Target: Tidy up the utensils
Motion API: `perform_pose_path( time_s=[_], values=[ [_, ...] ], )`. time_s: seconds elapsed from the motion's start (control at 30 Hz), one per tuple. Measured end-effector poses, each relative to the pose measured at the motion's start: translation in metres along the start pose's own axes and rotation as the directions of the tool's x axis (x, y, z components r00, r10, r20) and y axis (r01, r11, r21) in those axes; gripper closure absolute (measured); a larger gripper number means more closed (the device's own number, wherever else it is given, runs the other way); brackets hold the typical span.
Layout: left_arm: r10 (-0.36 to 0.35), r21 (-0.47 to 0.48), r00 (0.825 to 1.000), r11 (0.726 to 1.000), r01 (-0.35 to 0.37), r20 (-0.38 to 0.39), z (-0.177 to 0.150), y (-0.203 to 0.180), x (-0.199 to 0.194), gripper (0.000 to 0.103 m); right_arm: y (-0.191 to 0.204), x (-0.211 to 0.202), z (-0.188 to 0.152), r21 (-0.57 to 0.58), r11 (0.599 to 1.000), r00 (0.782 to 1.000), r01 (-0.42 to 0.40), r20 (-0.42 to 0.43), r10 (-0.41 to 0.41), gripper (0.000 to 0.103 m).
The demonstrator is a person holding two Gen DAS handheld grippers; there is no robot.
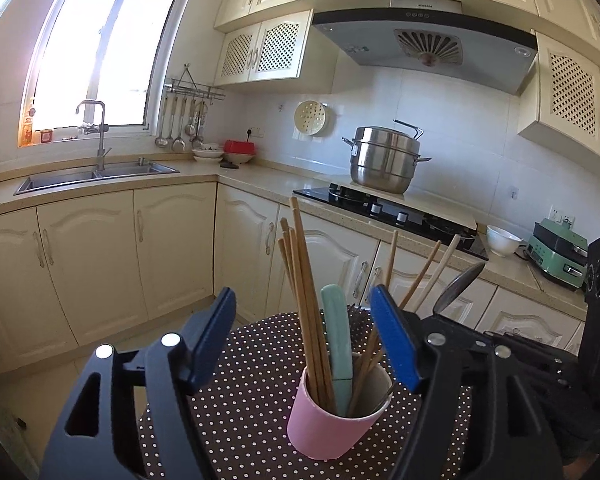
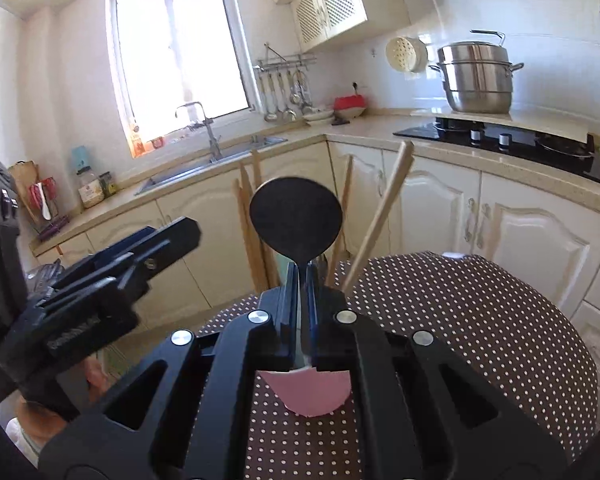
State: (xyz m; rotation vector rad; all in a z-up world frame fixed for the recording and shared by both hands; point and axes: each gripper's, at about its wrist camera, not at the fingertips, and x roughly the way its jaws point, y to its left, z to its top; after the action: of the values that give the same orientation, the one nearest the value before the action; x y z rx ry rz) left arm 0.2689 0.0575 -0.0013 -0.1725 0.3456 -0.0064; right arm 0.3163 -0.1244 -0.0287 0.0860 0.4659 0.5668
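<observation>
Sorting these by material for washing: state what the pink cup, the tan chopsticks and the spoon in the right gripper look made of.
Pink cylindrical cup: probably matte plastic or coated paper; thin rim, no gloss.
Long tan chopsticks: likely wood or bamboo; dull, grain-coloured, square-ended.
Round-bowled dark spoon: apparently polished metal; in the left view its bowl looks grey and mirror-like, though here it is backlit.

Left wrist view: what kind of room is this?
A home kitchen, most likely: a sink under a window, a steamer pot on a black cooktop beneath a range hood.
</observation>
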Motion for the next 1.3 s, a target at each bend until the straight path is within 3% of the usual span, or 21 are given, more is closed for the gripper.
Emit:
perform_pose_path(
  time_s=[0.07,0.13,0.2,0.23,0.77,1.03,1.3],
  values=[
    [0.005,0.010,1.000,1.000,-0.005,-0.011,-0.003,0.002,-0.004,0.031,0.000,0.000,-0.003,0.005,1.000,1.000,0.008,-0.010,-0.008,0.094],
    [0.019,0.021,1.000,1.000,-0.018,-0.017,-0.006,0.003,-0.008,0.030,0.000,-0.003,-0.006,0.013,1.000,1.000,0.012,-0.014,-0.012,0.083],
    [0.022,0.020,0.999,1.000,-0.022,-0.023,-0.008,0.005,-0.013,0.026,0.002,-0.008,-0.009,0.012,1.000,1.000,0.025,-0.005,-0.025,0.059],
    [0.022,0.017,0.999,1.000,-0.022,-0.027,-0.009,0.006,-0.016,0.026,0.003,-0.012,-0.010,0.013,1.000,1.000,0.029,0.005,-0.029,0.056],
    [0.006,0.054,0.999,0.999,-0.004,-0.037,-0.025,-0.008,-0.095,0.020,0.029,-0.100,-0.036,0.009,0.994,0.990,0.109,0.092,-0.109,0.047],
    [0.009,0.084,1.000,0.996,-0.010,0.007,-0.034,-0.020,-0.152,0.015,0.068,-0.160,-0.056,-0.035,0.988,0.974,0.153,0.174,-0.145,0.037],
    [0.000,0.119,0.997,0.993,-0.009,0.074,-0.044,-0.033,-0.208,0.014,0.095,-0.215,-0.079,-0.050,0.978,0.944,0.200,0.277,-0.179,0.029]
  ],
)
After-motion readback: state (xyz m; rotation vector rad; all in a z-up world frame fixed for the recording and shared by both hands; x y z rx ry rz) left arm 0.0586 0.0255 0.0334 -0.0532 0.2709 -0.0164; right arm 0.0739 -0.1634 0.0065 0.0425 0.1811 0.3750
